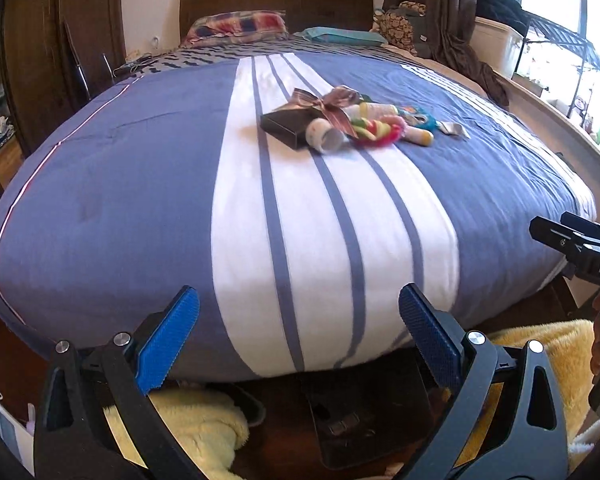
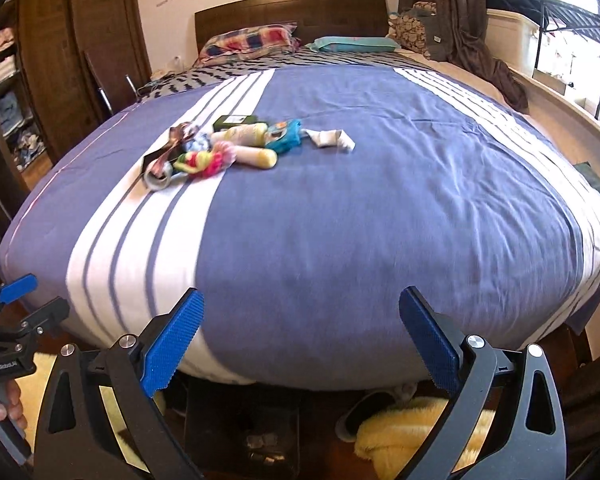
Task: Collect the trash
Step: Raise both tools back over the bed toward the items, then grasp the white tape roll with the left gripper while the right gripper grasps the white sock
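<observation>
A heap of trash lies in the middle of the bed (image 1: pixel 120 184): a dark box (image 1: pixel 286 125) with a ribbon bow (image 1: pixel 328 102), a roll of tape (image 1: pixel 324 136), a colourful wrapper (image 1: pixel 374 128), a yellow tube (image 1: pixel 420 136) and a crumpled white scrap (image 1: pixel 454 130). The right wrist view shows the same heap, with the tape roll (image 2: pixel 160 176), yellow tube (image 2: pixel 260 157), teal packet (image 2: pixel 286 138) and white scrap (image 2: pixel 332 139). My left gripper (image 1: pixel 298 318) hangs open above the bed's foot, empty. My right gripper (image 2: pixel 300 316) is open and empty too, well short of the heap.
Pillows (image 1: pixel 236 26) and a wooden headboard (image 1: pixel 276 0) are at the far end. A dark wardrobe (image 1: pixel 60 40) stands left, a window shelf (image 1: pixel 560 92) right. Below the bed's foot lie a yellow fluffy rug (image 2: pixel 412 428), a slipper (image 2: pixel 360 412) and a dark flat object (image 1: pixel 364 412).
</observation>
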Motion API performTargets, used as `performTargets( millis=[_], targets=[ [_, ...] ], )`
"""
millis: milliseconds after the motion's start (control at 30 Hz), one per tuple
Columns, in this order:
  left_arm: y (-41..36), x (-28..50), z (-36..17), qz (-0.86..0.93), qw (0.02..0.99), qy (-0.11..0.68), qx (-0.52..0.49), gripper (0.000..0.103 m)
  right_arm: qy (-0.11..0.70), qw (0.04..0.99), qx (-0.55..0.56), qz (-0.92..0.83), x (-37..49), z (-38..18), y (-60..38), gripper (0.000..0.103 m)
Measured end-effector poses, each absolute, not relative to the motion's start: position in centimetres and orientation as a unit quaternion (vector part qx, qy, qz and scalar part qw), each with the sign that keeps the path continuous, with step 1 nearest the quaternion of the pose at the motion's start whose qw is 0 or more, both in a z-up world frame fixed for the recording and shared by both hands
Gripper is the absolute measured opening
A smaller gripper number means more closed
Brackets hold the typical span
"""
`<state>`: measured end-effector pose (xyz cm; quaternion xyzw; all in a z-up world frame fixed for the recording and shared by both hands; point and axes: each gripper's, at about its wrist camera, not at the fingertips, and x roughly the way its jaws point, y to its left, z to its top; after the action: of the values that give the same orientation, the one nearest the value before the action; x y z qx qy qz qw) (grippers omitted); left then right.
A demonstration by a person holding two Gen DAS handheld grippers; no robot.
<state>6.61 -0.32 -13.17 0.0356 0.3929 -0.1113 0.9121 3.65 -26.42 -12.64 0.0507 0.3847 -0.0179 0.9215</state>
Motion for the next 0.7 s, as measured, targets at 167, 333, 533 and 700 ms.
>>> performTargets(
  millis=[167,333,533,700],
  targets=[
    [-0.7,9.3,-13.3,-0.109,0.911,0.396,0.035,0.095,0.389,0.919,0.051,-0.031,6.5,-13.1,-27.6,0.098],
    [-1.8,12.1,-13.9,-0.125,0.909,0.397,0.035,0.094,0.395,0.916,0.052,-0.051,9.2,-13.7,-29.1,0.098],
    [-2.6,15.8,-14.0,-0.145,0.907,0.394,0.016,0.076,0.386,0.919,0.057,-0.059,12.6,-13.4,-30.6,0.097],
    [-3.6,18.4,-14.3,-0.161,0.902,0.401,0.007,0.054,0.383,0.92,0.062,-0.055,15.1,-13.5,-31.3,0.078]
  ],
)
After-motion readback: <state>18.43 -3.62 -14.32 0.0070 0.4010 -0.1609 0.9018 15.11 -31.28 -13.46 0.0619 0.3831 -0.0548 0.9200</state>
